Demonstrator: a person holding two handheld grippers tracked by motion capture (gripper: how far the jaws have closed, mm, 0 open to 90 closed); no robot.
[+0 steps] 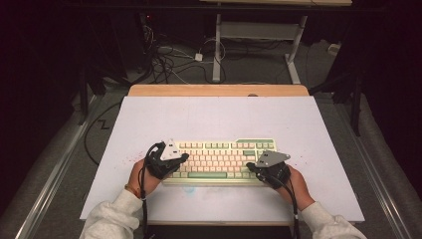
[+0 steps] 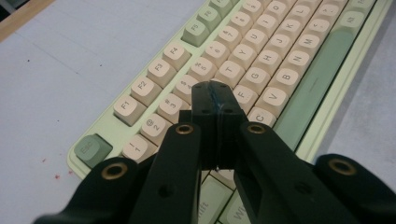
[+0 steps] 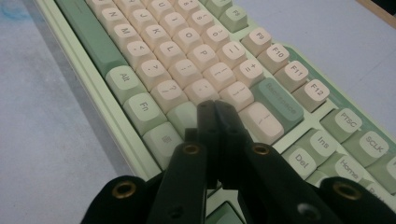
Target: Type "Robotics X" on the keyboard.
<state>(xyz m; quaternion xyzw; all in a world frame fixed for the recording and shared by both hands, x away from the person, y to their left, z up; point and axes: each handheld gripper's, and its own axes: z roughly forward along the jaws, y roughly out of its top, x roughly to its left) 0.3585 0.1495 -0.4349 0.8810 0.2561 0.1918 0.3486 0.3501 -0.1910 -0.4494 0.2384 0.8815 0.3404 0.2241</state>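
A keyboard [image 1: 219, 160] with cream and pale green keys lies on the white table top, near its front. My left gripper [image 1: 183, 158] hovers over the keyboard's left end, and its black jaws are shut with nothing between them. In the left gripper view the left gripper [image 2: 215, 86] has its tips just above the keys around E and D of the keyboard [image 2: 280, 51]. My right gripper [image 1: 250, 166] is over the keyboard's right end, jaws shut and empty. In the right gripper view the right gripper [image 3: 215, 103] points at the keys near Enter on the keyboard [image 3: 187, 51].
The white table top [image 1: 219, 119] has a wooden strip [image 1: 219, 90] along its far edge. Small red specks mark the surface left of the keyboard. Beyond the table are cables [image 1: 169, 59] on the floor and the legs of another desk [image 1: 217, 50].
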